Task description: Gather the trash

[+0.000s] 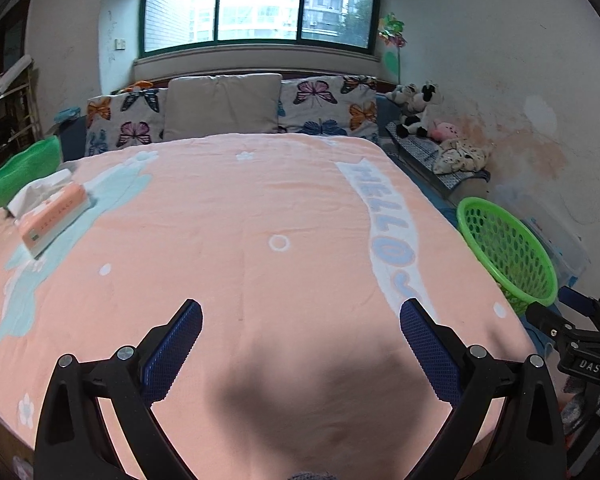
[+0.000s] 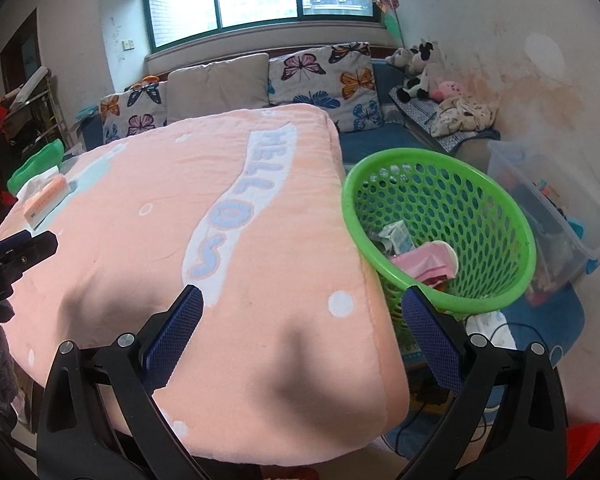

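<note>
A pink blanket printed with "HELLO" covers the surface, and over its near edge the left gripper hangs with jaws spread wide and nothing between them, the right gripper alongside, just as wide and just as empty. Just ahead and to the right of the right gripper, touching the blanket's edge, sits the green basket with the trash, a pink wrapper and crumpled packets, lying inside. Far off to the left lies a tissue pack, and beyond it butterfly pillows under the window.
</note>
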`<control>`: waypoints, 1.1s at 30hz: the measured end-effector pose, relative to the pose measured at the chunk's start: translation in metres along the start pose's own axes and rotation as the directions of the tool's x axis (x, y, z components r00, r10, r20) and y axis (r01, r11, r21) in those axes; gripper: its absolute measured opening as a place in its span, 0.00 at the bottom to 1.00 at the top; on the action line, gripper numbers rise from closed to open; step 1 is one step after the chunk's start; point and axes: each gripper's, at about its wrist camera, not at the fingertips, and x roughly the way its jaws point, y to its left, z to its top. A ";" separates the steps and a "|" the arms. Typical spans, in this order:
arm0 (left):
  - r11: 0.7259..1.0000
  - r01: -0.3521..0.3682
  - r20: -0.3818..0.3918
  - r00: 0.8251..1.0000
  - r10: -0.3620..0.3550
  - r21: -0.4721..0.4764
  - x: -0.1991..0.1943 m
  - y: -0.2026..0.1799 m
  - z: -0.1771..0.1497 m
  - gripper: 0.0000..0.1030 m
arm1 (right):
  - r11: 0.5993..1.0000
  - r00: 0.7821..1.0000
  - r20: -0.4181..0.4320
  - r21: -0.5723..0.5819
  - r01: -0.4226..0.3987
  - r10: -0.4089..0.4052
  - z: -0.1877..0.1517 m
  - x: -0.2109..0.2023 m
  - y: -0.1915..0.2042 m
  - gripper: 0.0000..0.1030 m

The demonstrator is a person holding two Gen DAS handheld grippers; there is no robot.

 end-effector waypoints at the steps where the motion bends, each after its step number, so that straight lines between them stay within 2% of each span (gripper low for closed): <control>1: 1.000 -0.010 0.006 1.000 0.010 -0.001 -0.002 0.001 0.000 0.93 | 1.000 1.000 0.007 -0.006 0.006 -0.006 0.000 -0.001 0.002 0.96; 6: 0.997 -0.071 0.037 0.997 0.071 0.009 -0.012 0.004 0.000 0.93 | 0.999 0.999 0.037 -0.028 0.020 -0.019 0.001 -0.005 0.010 0.96; 14: 0.992 -0.123 0.084 0.989 0.122 0.007 -0.024 0.006 0.000 0.93 | 0.999 0.998 0.061 -0.037 0.006 -0.004 0.003 -0.010 0.018 0.96; 20: 0.989 -0.148 0.103 0.984 0.148 -0.007 -0.030 0.009 -0.001 0.93 | 0.999 0.996 0.091 -0.042 0.003 0.001 0.004 -0.015 0.023 0.96; 33: 0.988 -0.154 0.116 0.981 0.155 -0.020 -0.037 0.011 -0.003 0.93 | 0.998 0.992 0.130 -0.058 0.009 -0.002 0.007 -0.024 0.030 0.96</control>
